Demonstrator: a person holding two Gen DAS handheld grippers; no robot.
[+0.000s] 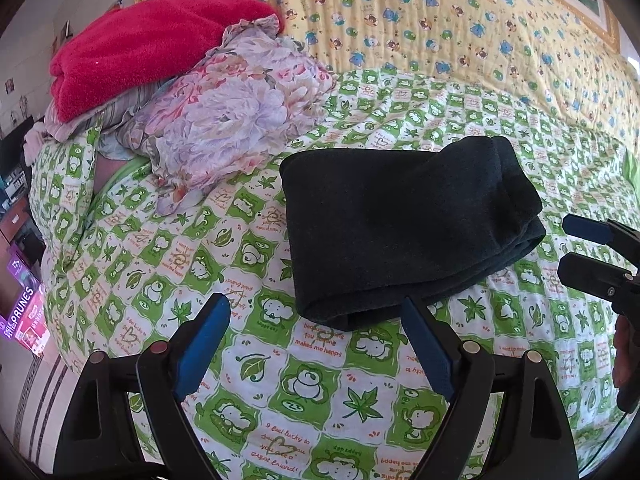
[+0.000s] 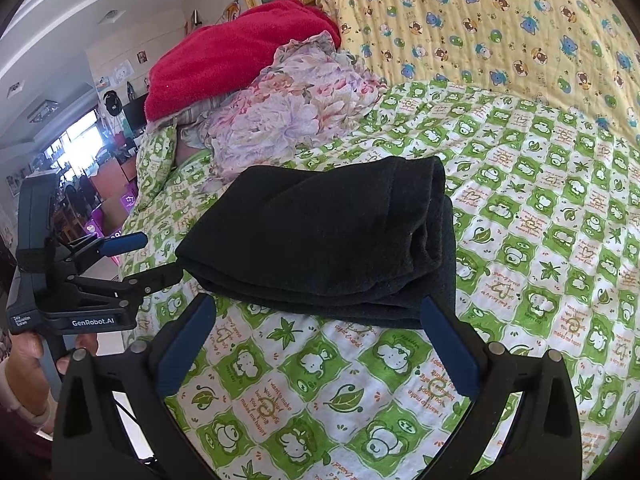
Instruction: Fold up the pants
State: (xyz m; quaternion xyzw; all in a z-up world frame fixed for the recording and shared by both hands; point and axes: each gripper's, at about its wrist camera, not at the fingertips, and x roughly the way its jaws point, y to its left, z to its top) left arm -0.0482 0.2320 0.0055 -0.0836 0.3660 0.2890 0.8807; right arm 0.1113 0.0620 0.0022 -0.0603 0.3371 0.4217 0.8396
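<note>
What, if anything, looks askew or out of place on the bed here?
Nothing much. The black pants lie folded in a compact bundle on the green quilt, clear of both open grippers. Only the bundle's right end is slightly uneven, with the layers bunched rather than flush.

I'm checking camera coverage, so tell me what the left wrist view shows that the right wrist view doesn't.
Only the left wrist view shows the purple prunes box at the far left and the right gripper seen from the side. Only the right wrist view shows the ceiling, the cluttered room, the left gripper from the side and the hand holding it. Both show the folded black pants, the green quilt, the red towel and the floral cloth.
</note>
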